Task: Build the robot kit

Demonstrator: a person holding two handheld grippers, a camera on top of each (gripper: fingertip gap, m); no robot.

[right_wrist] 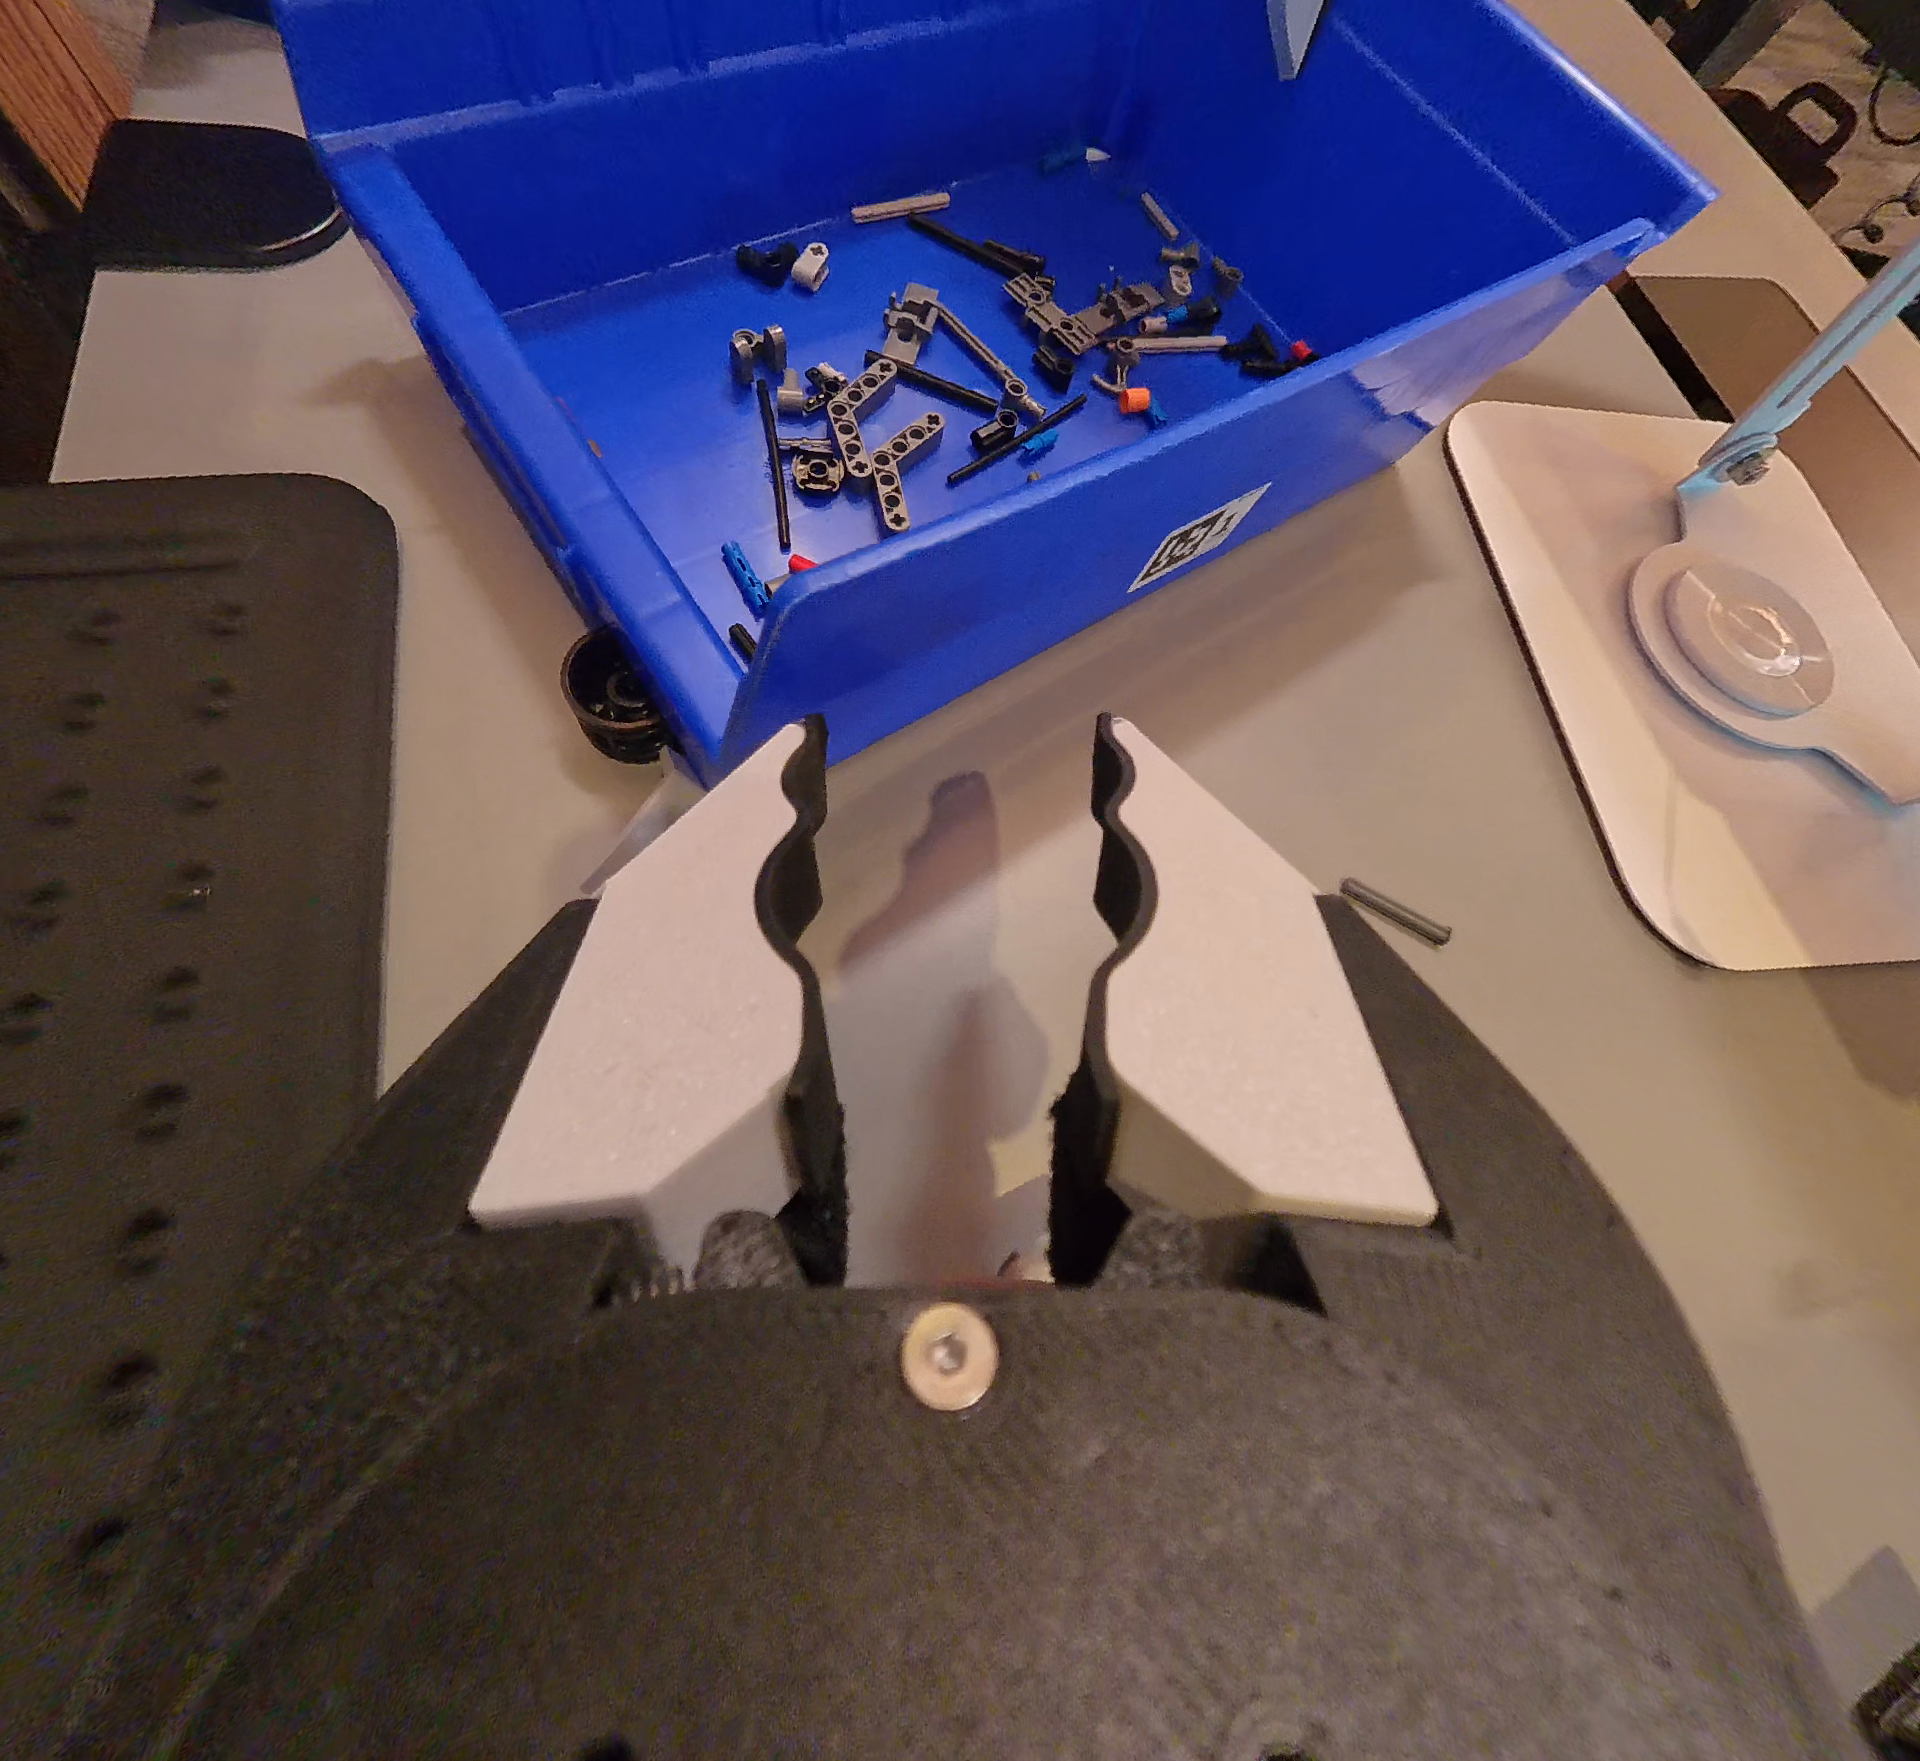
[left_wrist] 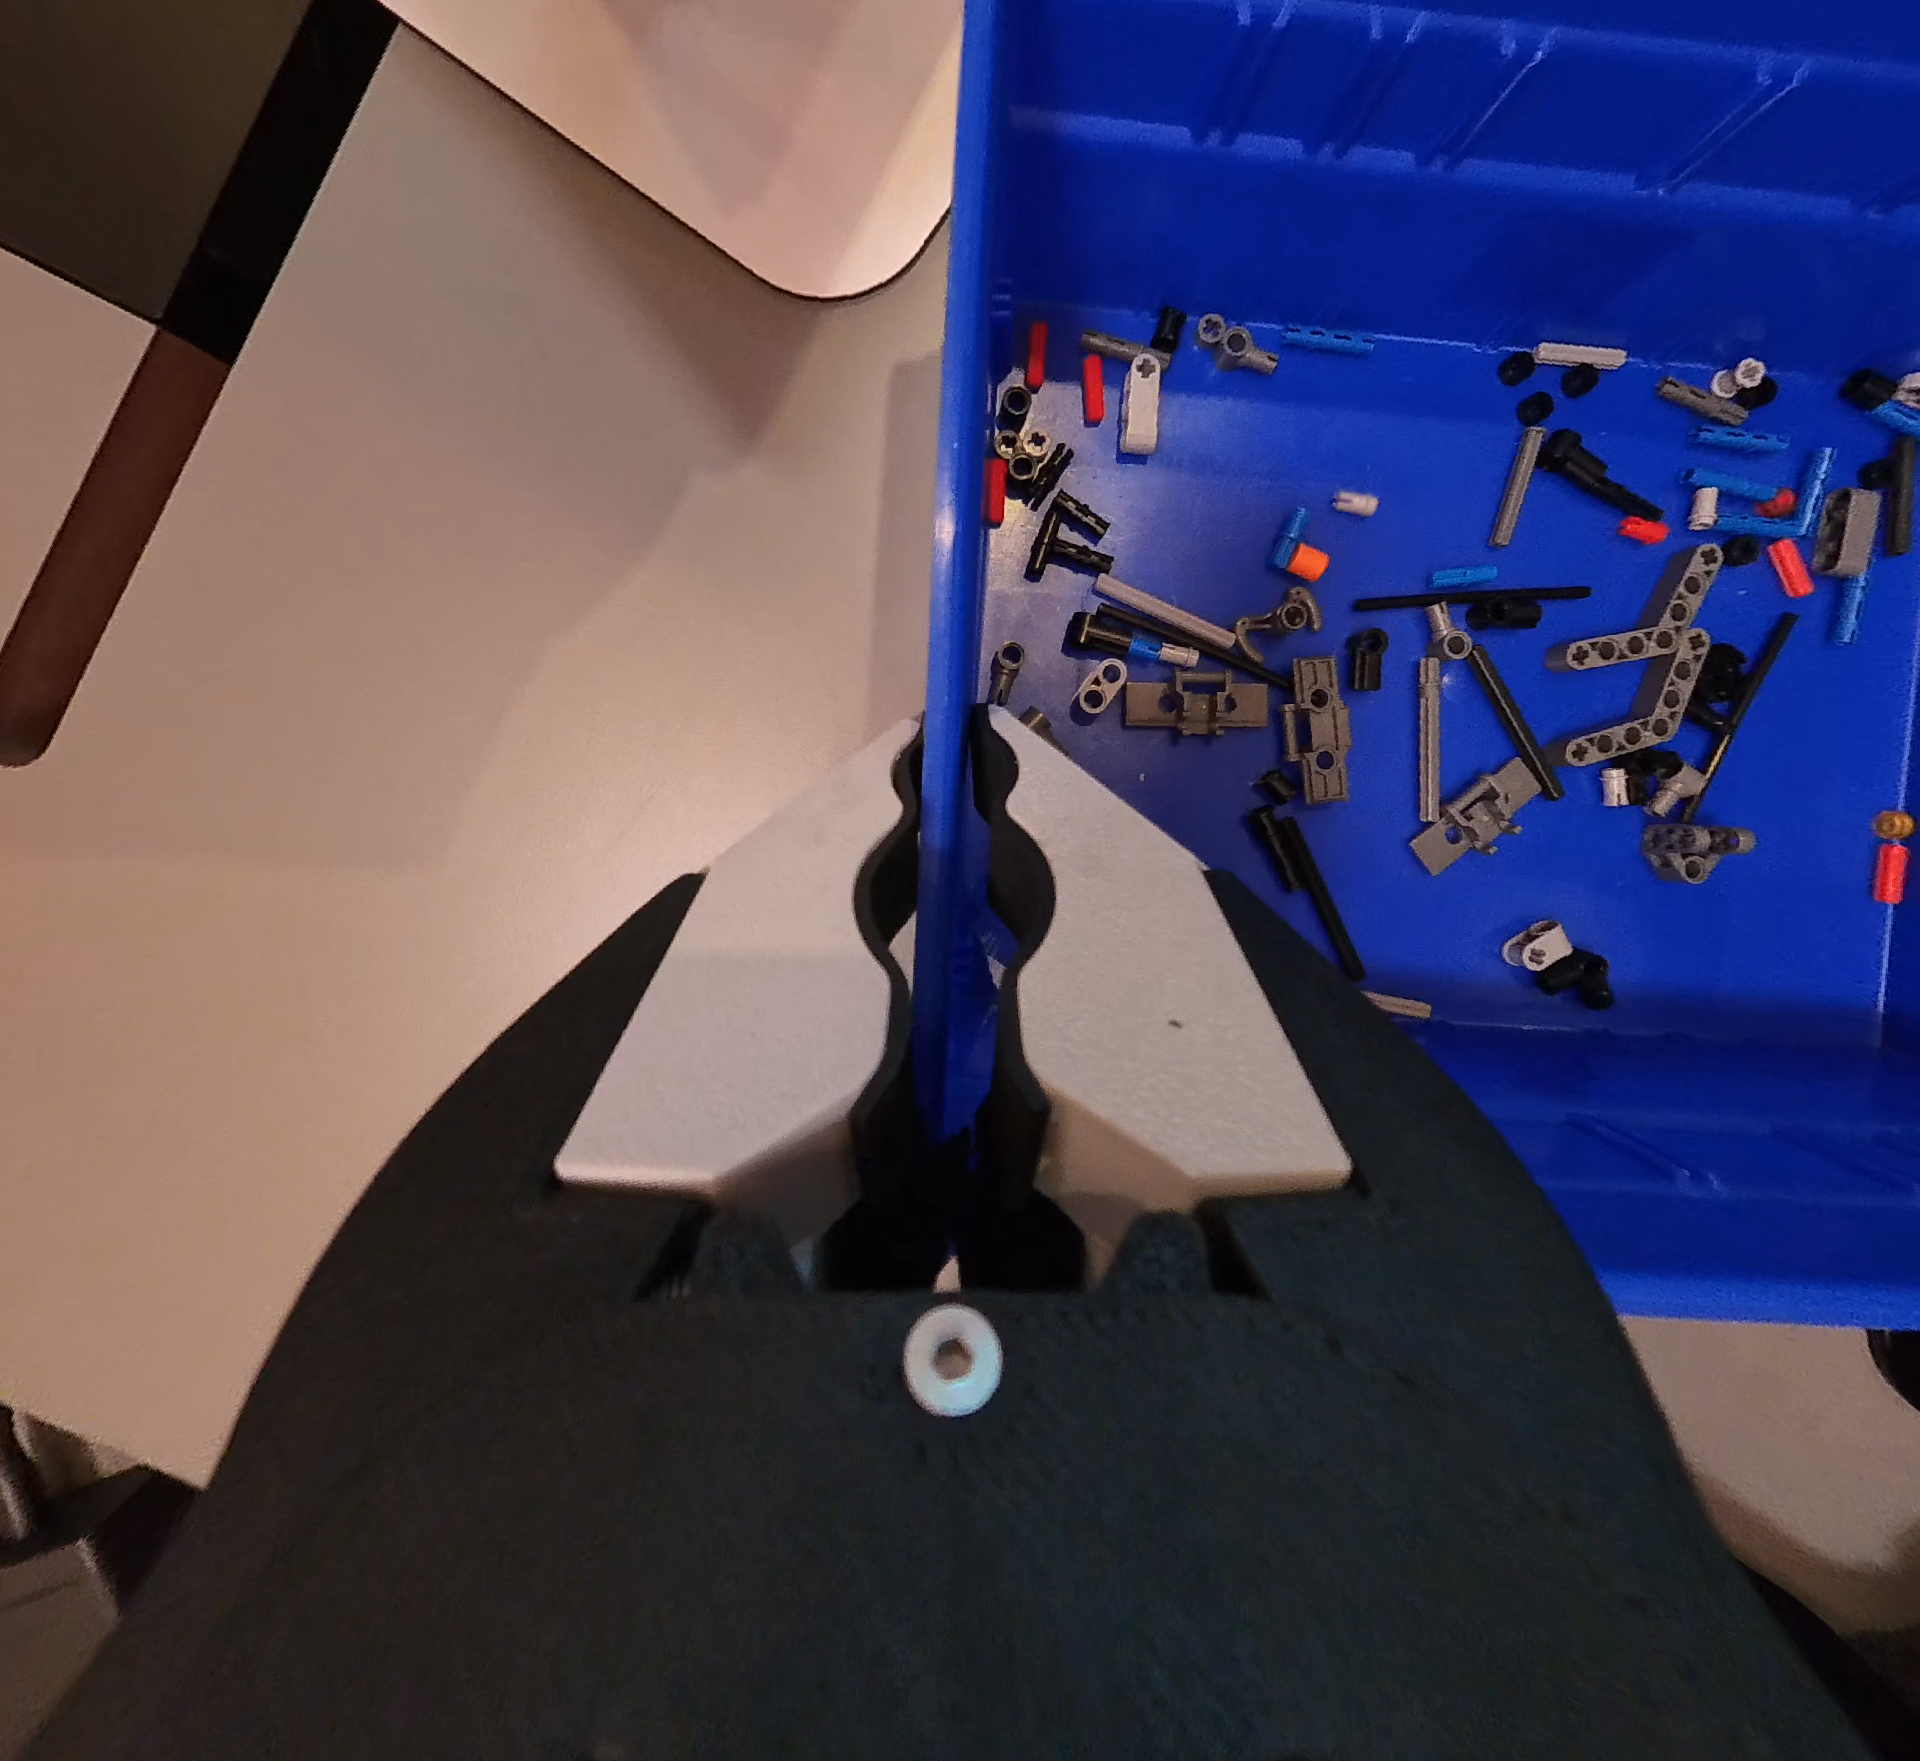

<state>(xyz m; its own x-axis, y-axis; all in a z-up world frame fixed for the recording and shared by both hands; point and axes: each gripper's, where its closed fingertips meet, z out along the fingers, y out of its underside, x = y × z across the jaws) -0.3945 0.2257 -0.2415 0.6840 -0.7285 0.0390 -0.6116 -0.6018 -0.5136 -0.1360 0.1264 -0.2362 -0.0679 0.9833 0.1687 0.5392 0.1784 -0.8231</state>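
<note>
On a pale table (right_wrist: 1299,776), a black perforated mat (right_wrist: 177,776) lies at far left, with a small black wheel (right_wrist: 613,698) wedged under the corner of a blue plastic bin (right_wrist: 987,568) strewn with small grey, black and red building pieces (right_wrist: 883,433). The left gripper (left_wrist: 948,880) is clamped on the bin's side wall; the right gripper (right_wrist: 956,880) hovers before it, jaws apart and empty. A dark pin (right_wrist: 1394,910) lies near a white stand base (right_wrist: 1558,672).
</note>
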